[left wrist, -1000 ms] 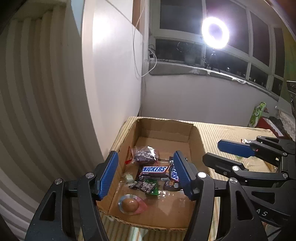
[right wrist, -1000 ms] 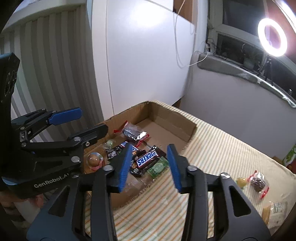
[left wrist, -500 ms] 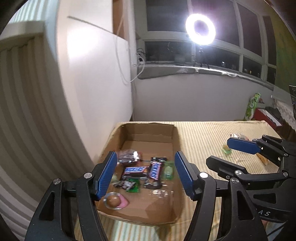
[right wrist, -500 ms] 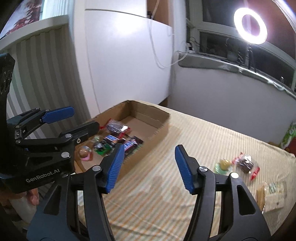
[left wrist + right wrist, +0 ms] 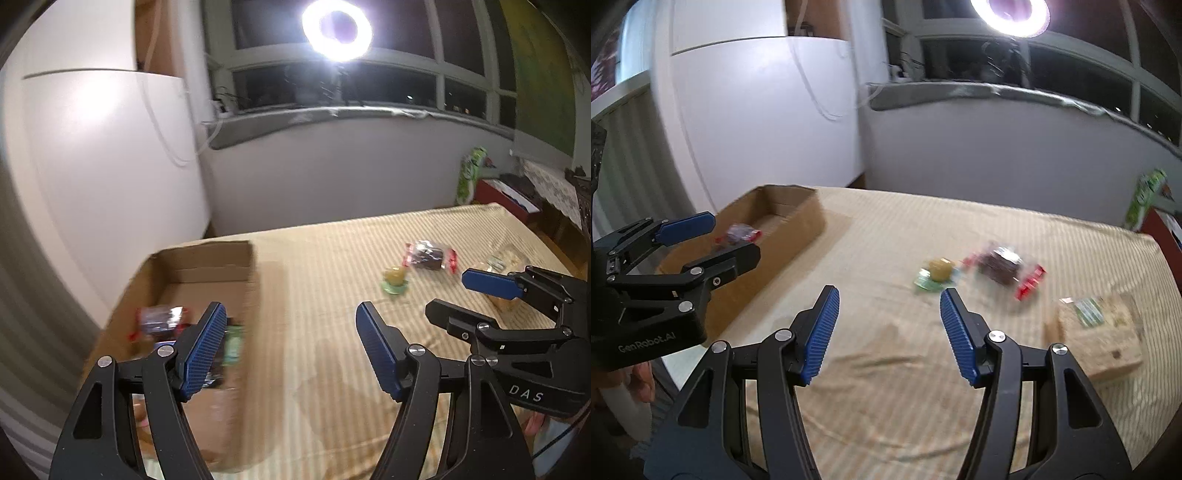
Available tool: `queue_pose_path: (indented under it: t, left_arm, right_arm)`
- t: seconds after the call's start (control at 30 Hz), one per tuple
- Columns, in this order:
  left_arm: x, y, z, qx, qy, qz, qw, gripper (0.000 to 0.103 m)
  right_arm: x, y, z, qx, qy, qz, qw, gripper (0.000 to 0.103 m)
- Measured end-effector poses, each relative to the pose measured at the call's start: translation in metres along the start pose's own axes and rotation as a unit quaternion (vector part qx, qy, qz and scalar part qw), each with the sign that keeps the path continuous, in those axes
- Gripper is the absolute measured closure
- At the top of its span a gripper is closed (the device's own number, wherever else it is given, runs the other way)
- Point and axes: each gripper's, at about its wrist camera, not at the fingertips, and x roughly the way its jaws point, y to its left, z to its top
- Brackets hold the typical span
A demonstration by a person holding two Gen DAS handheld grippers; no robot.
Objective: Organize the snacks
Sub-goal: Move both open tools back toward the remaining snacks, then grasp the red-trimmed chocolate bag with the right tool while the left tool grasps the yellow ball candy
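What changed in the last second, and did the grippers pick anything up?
Both grippers swung away from the box toward the loose snacks on the bed. The left gripper and right gripper have just been opening, with nothing between their jaws. The snacks themselves stayed put.

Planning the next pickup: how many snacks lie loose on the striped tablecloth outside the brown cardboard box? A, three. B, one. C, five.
A: a round candy on a green wrapper, a dark cake in a clear red-ended wrapper and a beige flat packet lie on the striped tablecloth.
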Motion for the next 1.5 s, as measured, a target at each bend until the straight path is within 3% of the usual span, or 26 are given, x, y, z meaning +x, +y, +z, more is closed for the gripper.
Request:
queue_pose_path:
  t: [0.33,0.5,0.7,0.9,1.03,1.4,1.5]
  left_arm:
    - [0.037,-0.044,0.005,0.024,0.028,-0.030,0.9989,0.030]
    - [0.076,-0.066,0.007,0.029,0.061,-0.055,0.9962,0.030]
    - [0.124,-0.074,0.011,-0.002,0.112,-0.090,0.9897,0.030]
    - [0.147,-0.079,0.019,-0.005,0.121,-0.088,0.9887,0.030]
    - [0.154,-0.080,0.022,-0.010,0.126,-0.089,0.9880,0.030]
    - [0.169,-0.070,0.021,-0.025,0.137,-0.089,0.9863,0.034]
    - [0.169,-0.072,0.023,-0.020,0.133,-0.094,0.9864,0.044]
  right_arm:
    - [0.018,-0.055,-0.020,0.034,0.034,-0.027,0.998,0.043]
    - [0.038,-0.082,-0.023,0.047,0.058,-0.042,0.996,0.043]
    - [0.053,-0.103,-0.010,0.059,0.066,-0.059,0.994,0.043]
    - [0.071,-0.109,0.018,0.029,0.076,-0.072,0.994,0.043]
    - [0.088,-0.109,0.035,-0.007,0.090,-0.079,0.993,0.037]
    - [0.118,-0.117,0.044,-0.025,0.138,-0.016,0.990,0.037]
    - [0.123,-0.114,0.042,-0.026,0.144,0.003,0.989,0.038]
